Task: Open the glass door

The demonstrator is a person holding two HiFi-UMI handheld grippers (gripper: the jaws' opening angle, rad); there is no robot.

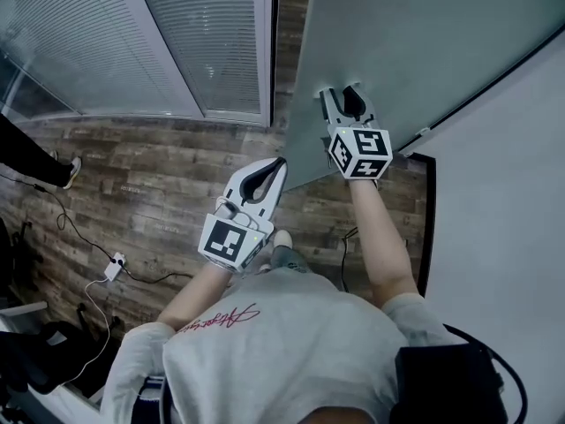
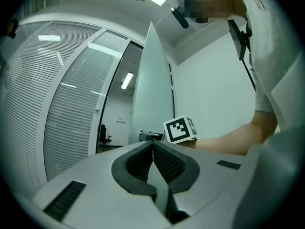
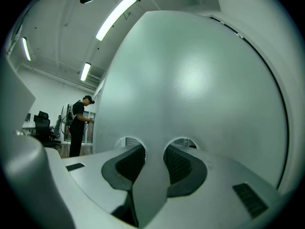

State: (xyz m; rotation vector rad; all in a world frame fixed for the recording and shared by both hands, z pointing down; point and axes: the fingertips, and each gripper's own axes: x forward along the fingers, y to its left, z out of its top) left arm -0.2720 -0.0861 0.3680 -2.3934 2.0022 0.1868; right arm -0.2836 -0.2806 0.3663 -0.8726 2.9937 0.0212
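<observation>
The frosted glass door point(image 1: 397, 42) stands swung partway open, its free edge toward the wooden floor. My right gripper point(image 1: 342, 93) is up against the door's face, and its jaws are shut on a grey upright door handle point(image 3: 151, 175) that fills the gap between the pads. Frosted glass point(image 3: 190, 80) fills most of the right gripper view. My left gripper point(image 1: 272, 168) hangs in the air to the left of the door's edge; it is shut with nothing in it, the pads meeting at the tips point(image 2: 152, 144). The door point(image 2: 152, 89) shows edge-on there.
A glass wall with blinds point(image 1: 177, 34) runs along the left. A white wall point(image 1: 512, 237) stands close on the right. Cables and a plug block point(image 1: 115, 268) lie on the wooden floor, beside another person's leg point(image 1: 35, 162). A person point(image 3: 78, 123) stands in the room beyond.
</observation>
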